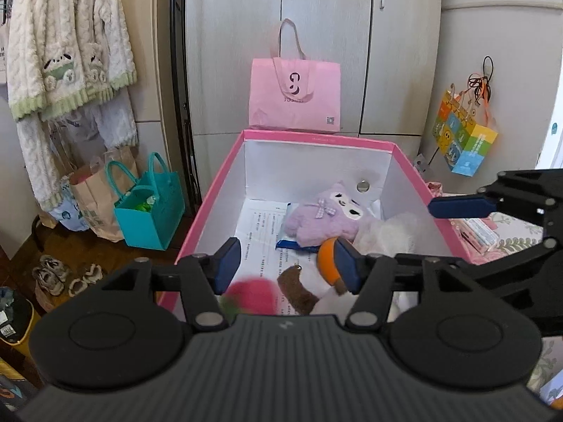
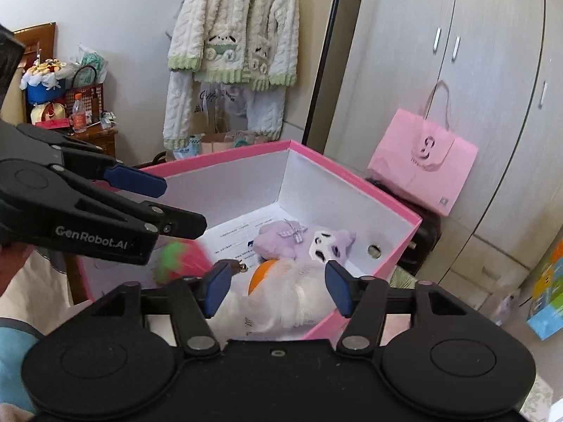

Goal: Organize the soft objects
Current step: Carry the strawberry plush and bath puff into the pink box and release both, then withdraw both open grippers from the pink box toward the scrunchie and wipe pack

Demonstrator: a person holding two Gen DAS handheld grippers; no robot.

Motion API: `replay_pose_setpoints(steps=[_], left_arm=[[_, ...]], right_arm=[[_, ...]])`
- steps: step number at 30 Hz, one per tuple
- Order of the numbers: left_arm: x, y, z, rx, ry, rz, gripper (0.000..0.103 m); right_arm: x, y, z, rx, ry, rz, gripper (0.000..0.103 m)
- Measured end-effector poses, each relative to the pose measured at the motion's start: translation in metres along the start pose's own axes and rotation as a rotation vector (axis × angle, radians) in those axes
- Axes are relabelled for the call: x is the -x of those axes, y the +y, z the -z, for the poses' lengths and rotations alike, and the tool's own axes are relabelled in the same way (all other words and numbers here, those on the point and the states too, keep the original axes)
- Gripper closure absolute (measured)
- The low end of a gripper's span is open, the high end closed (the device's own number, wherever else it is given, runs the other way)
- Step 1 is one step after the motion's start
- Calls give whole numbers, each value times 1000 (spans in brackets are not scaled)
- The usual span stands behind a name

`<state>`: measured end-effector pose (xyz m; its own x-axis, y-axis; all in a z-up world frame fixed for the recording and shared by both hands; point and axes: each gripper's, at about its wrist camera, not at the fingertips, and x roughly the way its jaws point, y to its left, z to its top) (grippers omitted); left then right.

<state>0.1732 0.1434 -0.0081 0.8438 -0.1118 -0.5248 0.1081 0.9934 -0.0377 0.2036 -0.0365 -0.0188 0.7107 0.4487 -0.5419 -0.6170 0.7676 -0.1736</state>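
Note:
A pink box with white inside [image 1: 316,138] [image 2: 352,179] holds soft toys: a purple plush [image 1: 327,216] [image 2: 281,241], a white fluffy toy with an orange part [image 1: 383,234] [image 2: 281,299], a brown plush piece [image 1: 295,290] and a blurred pink-and-green strawberry plush [image 1: 251,297] [image 2: 179,258]. My left gripper [image 1: 288,263] is open and empty above the box's near edge; it also shows in the right wrist view [image 2: 176,204]. My right gripper [image 2: 276,286] is open and empty over the white toy; it shows at the right in the left wrist view [image 1: 454,207].
A pink paper bag [image 1: 295,93] [image 2: 425,165] stands behind the box against grey wardrobe doors [image 1: 316,35]. A teal bag [image 1: 147,207], paper bags and shoes [image 1: 59,274] sit on the floor at left. A knitted cardigan [image 2: 235,35] hangs on the wall.

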Motion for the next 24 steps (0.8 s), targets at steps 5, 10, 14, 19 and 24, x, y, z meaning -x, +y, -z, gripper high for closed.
replay_pose_setpoints(steps=[5,10,14,19,24], left_arm=[[30,-6,-4,-38,-27,22,42],[66,-19,-9,-96,-40,85,39],[87,-30,-14,-126,-14,159,39],[105,-52,-17,-156,15,249,39],[111,-85,-16,-169,10,315,38]], right_arm=[[38,-10,5,-49,-64,-20,39],[93,-26,19,-104,-128,-58,39],[130,-37,29,-124,-108,-54,37],[166,-53,45,-148,-76,-33,35],[189,-72,67,-180,-85,36,34]])
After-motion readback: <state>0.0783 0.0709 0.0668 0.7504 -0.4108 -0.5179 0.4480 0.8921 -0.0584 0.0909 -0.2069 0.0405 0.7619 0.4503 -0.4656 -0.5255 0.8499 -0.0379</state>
